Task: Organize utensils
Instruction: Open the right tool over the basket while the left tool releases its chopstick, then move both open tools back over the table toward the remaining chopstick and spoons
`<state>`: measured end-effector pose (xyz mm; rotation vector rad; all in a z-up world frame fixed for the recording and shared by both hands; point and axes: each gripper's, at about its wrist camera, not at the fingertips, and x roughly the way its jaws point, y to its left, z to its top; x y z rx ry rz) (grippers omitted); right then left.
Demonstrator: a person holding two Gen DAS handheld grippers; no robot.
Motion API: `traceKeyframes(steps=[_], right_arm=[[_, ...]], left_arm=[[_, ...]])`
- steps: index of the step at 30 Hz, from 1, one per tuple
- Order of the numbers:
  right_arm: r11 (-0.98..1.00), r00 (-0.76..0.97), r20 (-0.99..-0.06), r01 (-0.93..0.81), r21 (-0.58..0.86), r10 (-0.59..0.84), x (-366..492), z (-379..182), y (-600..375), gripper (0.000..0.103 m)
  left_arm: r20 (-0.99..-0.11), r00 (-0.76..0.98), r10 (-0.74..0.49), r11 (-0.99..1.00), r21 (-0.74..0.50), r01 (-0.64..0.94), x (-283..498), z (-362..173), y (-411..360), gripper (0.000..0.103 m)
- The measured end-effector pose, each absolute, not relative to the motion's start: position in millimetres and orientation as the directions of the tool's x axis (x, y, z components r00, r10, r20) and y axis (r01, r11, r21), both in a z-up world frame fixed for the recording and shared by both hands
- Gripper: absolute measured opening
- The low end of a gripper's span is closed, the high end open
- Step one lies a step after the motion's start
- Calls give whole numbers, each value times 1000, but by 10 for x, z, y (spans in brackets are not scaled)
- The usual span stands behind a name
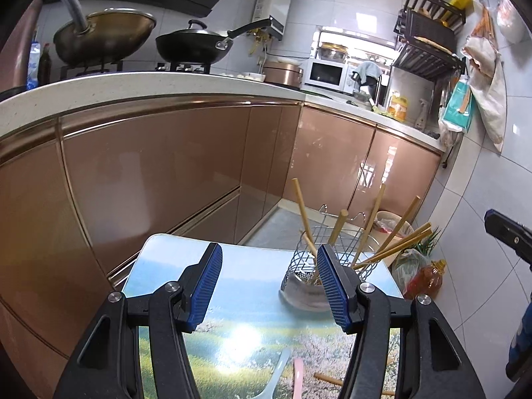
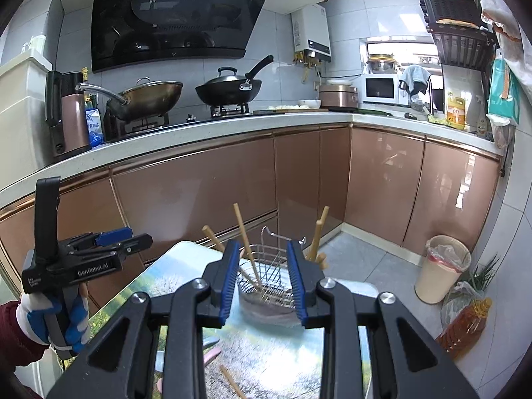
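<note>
A wire utensil basket [image 1: 332, 259] stands on a small table with a landscape print [image 1: 239, 299] and holds several wooden chopsticks [image 1: 395, 236]. It also shows in the right wrist view [image 2: 269, 286]. My left gripper [image 1: 269, 266] is open and empty above the table, just left of the basket. A pale blue spoon [image 1: 277, 375], a pink spoon [image 1: 298, 379] and a loose chopstick [image 1: 327, 379] lie under it. My right gripper [image 2: 264, 256] is open and empty in front of the basket. A loose chopstick [image 2: 232, 382] lies below it.
Copper-coloured kitchen cabinets [image 2: 199, 186] run behind the table under a white counter [image 2: 232, 123] with two woks. On the floor at the right stand a cream waste bin [image 2: 442, 269], an oil bottle [image 2: 465, 326] and bagged greens.
</note>
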<state>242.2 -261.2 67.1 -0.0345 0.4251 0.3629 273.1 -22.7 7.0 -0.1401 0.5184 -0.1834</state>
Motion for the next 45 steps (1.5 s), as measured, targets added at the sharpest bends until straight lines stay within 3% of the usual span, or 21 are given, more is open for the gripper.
traceKeyframes(steps=[38, 42, 45], right_arm=[[923, 772, -510, -351, 158, 380, 2261, -118, -2766, 28], [924, 769, -515, -344, 167, 379, 2244, -165, -2796, 28], [926, 768, -520, -337, 170, 375, 2221, -199, -2827, 28]], left_arm=[[-605, 755, -252, 967, -181, 177, 2532, -537, -292, 58], [-604, 761, -237, 971, -115, 210, 2480, -626, -381, 58], [-579, 788, -210, 966, 1, 258, 2409, -687, -472, 59]])
